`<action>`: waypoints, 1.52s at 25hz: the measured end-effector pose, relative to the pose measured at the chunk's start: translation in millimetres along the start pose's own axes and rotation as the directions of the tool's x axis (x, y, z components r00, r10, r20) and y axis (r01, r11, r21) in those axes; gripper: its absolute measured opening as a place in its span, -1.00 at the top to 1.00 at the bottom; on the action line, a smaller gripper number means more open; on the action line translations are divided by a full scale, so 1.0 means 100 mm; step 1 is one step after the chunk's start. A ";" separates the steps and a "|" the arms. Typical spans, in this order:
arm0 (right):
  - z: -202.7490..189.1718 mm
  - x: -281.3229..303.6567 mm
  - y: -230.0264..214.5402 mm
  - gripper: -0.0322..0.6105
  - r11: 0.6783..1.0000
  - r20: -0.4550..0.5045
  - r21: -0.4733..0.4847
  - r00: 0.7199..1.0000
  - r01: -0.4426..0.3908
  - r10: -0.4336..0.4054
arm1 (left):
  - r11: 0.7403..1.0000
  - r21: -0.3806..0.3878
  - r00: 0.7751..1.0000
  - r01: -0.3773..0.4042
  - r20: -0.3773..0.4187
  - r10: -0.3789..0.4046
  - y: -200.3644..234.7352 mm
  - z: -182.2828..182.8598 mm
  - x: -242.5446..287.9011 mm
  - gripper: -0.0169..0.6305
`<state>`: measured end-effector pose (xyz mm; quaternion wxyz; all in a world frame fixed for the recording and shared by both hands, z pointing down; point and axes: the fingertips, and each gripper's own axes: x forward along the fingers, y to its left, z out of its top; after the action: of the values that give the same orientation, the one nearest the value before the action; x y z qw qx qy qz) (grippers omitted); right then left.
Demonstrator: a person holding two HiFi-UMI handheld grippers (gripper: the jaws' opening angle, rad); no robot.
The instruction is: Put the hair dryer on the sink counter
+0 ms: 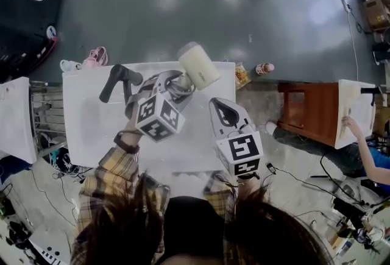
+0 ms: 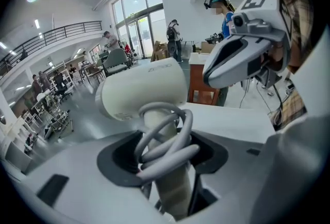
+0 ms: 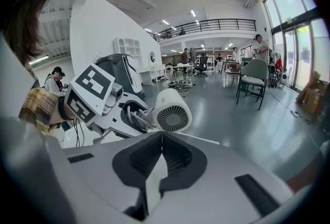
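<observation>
Hair dryer (image 1: 198,66) above table (image 1: 85,117), in left tongs (image 1: 171,81), right tongs (image 1: 223,113) alongside

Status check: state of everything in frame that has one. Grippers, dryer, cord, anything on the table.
hair dryer: held by its handle, up off the white table, not set down
cord: coiled in loops round the handle
left gripper: shut on the hair dryer's handle
right gripper: shut, nothing between its jaws
black bent object: lying at the table's far left, untouched

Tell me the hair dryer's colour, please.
The plastic hair dryer is cream-white, clearest in the left gripper view.
</observation>
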<state>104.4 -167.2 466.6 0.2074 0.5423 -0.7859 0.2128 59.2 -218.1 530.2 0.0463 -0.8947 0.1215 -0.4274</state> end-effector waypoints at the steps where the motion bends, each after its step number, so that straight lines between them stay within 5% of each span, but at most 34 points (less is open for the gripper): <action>1: -0.02 0.03 0.00 0.85 1.000 -0.007 0.004 1.000 -0.001 0.001 | 1.000 0.005 1.000 0.005 -0.005 -0.005 0.01 -0.02 0.04 0.15; 26: -0.36 0.27 0.00 0.85 0.995 -0.083 0.083 0.996 0.046 -0.039 | 0.980 0.169 0.986 0.110 -0.147 -0.085 -0.15 -0.32 0.72 0.15; 38: -0.45 0.27 0.02 0.85 0.994 -0.100 0.093 0.994 0.051 -0.042 | 0.977 0.149 0.980 0.149 -0.152 -0.126 -0.19 -0.35 0.82 0.15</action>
<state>98.4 -161.8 518.5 0.2245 0.5586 -0.7509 0.2714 85.2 -220.3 617.2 0.0794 -0.8618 0.0274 -0.5003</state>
